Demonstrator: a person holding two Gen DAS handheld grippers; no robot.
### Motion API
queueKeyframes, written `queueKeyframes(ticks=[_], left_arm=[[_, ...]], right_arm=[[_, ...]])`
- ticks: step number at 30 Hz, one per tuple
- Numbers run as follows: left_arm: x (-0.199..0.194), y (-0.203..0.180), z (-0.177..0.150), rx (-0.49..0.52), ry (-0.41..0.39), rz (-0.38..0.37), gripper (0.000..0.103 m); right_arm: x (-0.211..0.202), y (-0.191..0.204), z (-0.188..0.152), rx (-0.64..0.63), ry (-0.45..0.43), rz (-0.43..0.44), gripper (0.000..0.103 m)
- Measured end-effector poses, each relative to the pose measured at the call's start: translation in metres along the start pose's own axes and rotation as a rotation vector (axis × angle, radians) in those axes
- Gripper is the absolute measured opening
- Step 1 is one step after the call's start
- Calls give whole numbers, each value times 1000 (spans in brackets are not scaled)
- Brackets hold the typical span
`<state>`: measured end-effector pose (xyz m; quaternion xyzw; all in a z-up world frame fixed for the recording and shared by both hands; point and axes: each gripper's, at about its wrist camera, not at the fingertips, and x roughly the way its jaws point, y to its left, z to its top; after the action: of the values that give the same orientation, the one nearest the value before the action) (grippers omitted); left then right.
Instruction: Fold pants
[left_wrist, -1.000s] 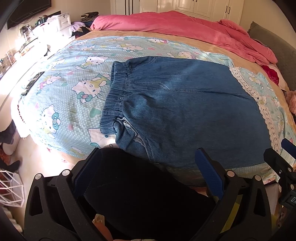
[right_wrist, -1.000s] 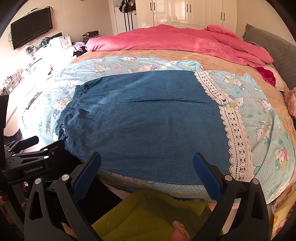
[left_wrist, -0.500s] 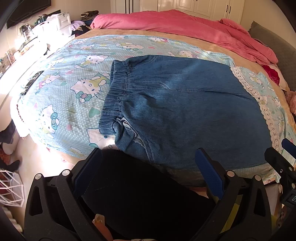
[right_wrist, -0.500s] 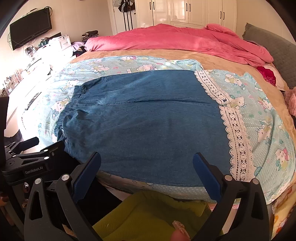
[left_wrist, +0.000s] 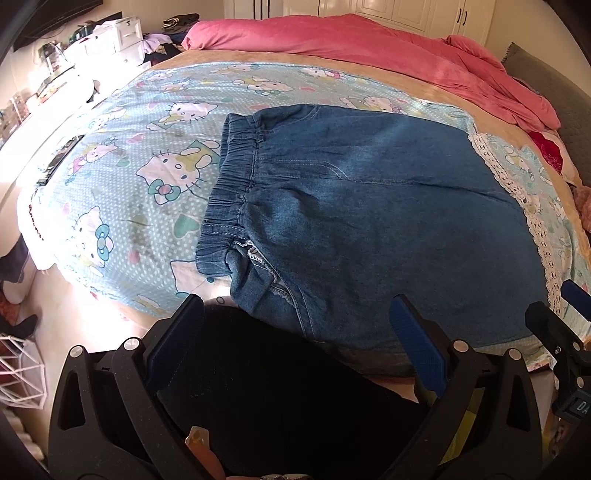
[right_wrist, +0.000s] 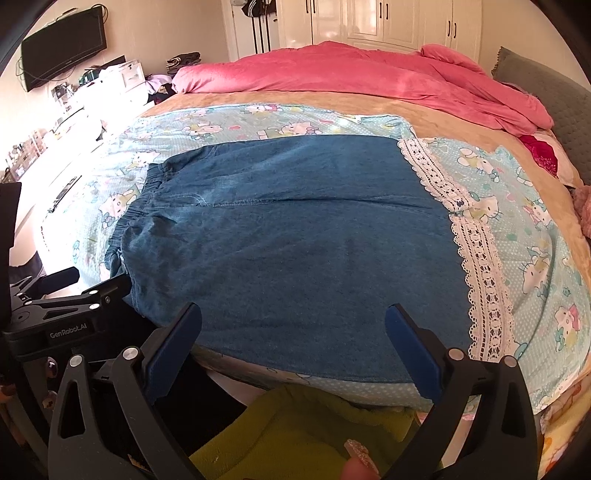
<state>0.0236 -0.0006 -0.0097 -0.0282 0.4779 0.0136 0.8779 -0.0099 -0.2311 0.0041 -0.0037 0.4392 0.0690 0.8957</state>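
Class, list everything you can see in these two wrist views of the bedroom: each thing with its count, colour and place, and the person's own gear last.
Pants: one, blue denim with white lace hems, spread flat on the bed, waistband to the left.
Bedsheet: one, light blue cartoon-cat print, under the pants.
Duvet: one, pink, bunched at the far side of the bed.
Television: one, black, on the left wall.
Wardrobe: one, white, behind the bed.
Wire basket: one, white, on the floor at left.
Left gripper: black with blue pads, jaws open, near the waistband.
Right gripper: same colours, jaws open, at the near edge of the pants.
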Motion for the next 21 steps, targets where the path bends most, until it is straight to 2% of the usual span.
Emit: queueKeyframes(ticks=[9, 21], left_arm=[[7, 12, 20, -25, -7, 14, 94], [35, 28, 58, -45, 11, 31, 94]], right_arm=[[12, 1, 15, -13, 7, 47, 99], [53, 7, 65, -108, 8, 74, 99]])
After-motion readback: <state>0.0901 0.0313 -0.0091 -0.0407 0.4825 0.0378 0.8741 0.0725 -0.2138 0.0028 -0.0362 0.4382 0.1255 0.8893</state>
